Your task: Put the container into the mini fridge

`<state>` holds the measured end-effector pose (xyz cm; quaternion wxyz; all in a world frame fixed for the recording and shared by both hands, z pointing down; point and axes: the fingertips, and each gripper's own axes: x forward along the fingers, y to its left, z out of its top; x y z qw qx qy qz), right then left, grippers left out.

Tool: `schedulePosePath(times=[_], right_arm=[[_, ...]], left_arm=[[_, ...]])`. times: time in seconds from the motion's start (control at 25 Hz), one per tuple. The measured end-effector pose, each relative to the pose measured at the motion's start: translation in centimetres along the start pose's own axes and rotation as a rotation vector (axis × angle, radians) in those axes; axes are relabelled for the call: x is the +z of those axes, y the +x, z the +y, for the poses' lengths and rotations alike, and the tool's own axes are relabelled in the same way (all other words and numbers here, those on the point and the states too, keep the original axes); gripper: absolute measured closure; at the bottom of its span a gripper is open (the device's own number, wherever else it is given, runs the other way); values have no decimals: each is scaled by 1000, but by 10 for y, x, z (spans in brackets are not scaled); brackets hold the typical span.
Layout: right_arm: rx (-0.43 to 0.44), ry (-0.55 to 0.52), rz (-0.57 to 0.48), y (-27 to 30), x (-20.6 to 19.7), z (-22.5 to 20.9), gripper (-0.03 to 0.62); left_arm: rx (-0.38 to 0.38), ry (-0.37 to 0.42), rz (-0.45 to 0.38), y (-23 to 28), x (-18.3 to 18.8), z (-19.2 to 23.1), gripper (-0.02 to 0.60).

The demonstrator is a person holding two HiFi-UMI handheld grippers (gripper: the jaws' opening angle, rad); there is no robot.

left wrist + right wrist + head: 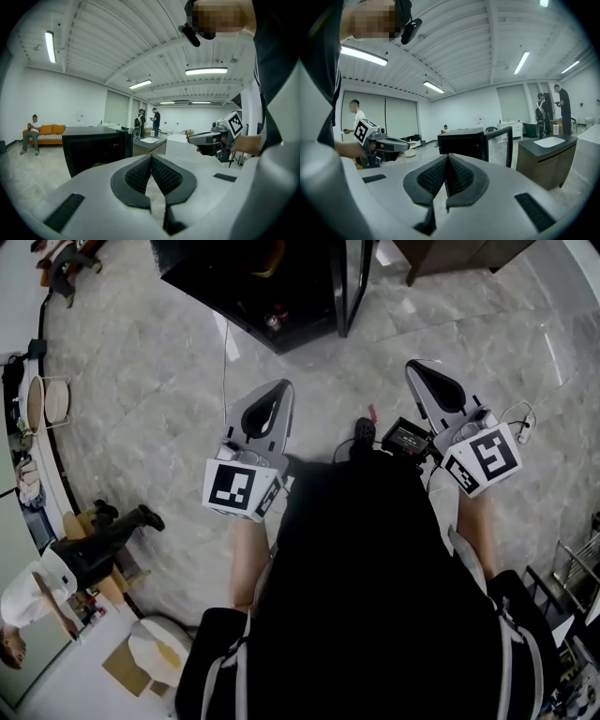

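The black mini fridge [272, 287] stands on the marble floor ahead of me with its glass door [354, 282] swung open. Small items sit inside it, among them a dark reddish one [274, 321]; I cannot tell which is the container. My left gripper [277, 390] and right gripper [418, 369] are both held at waist height, pointing toward the fridge, jaws shut and holding nothing. The fridge [93, 147] shows left of the left gripper [151, 161], and the fridge [464, 143] lies just beyond the right gripper [447, 161].
A dark counter with a white sink [551, 152] stands right of the fridge. Two people [147, 123] stand at the back. Another person sits on an orange sofa [49, 131] far left. A person [56, 577] and a low round table [155, 648] are at my lower left.
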<state>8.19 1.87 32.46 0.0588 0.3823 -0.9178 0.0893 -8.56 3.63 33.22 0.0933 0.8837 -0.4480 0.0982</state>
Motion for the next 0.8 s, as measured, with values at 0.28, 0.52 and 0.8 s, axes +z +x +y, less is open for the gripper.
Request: schedulePosePath(times=[0.28,0.52,0.8], right_arm=[[-6,-23,23,-1,-3,-1,576],[6,-33,25,-5,-4,-2,576],[24,-42,16,-15,-6,-11,576]], left_arm=[[0,30,14,4,-6,-3,548],[7,23,25,5,-10,-5,548],[26,39,39,17,-12,-16,548]])
